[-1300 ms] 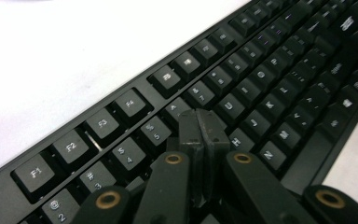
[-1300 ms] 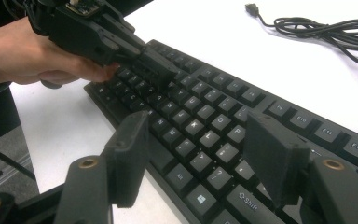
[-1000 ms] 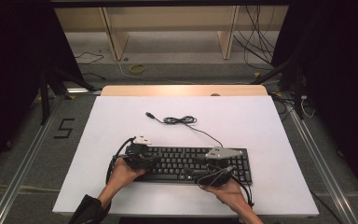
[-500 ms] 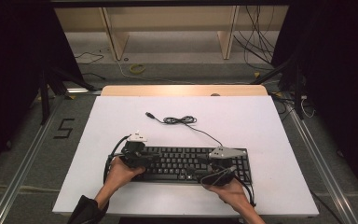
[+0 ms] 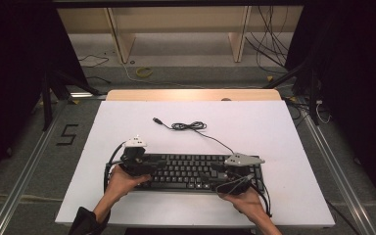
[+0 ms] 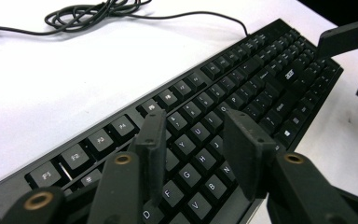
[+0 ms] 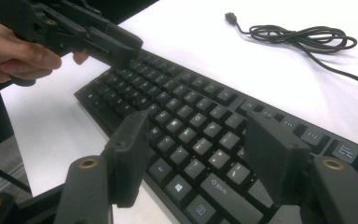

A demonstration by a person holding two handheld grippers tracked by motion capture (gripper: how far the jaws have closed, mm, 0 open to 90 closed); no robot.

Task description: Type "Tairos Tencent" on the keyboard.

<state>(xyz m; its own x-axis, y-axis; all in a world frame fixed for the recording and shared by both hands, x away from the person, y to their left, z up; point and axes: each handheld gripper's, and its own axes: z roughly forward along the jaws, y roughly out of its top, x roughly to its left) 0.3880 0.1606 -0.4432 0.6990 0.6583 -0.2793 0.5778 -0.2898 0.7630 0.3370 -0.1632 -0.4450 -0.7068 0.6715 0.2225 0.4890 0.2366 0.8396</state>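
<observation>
Left gripper [image 5: 144, 164] and right gripper [image 5: 227, 172] both hover low, jaws parted, pointing toward each other.

The keyboard [image 5: 196, 171] lay on the table [image 5: 274, 127], toward its near edge, running left to right. My left gripper [image 5: 144, 164] sat over the keyboard's left end, and my right gripper [image 5: 225, 171] over its right end, the two well apart with the middle keys between them. My left hand [image 5: 120, 181] lay just near of the left end; my right hand [image 5: 247, 200] lay near of the right end. From the keyboard's far edge its cable [image 5: 215, 139] ran away to a loose coil [image 5: 188, 126] lying farther off, about mid-table, with the plug [image 5: 157, 120] just left of the coil.
</observation>
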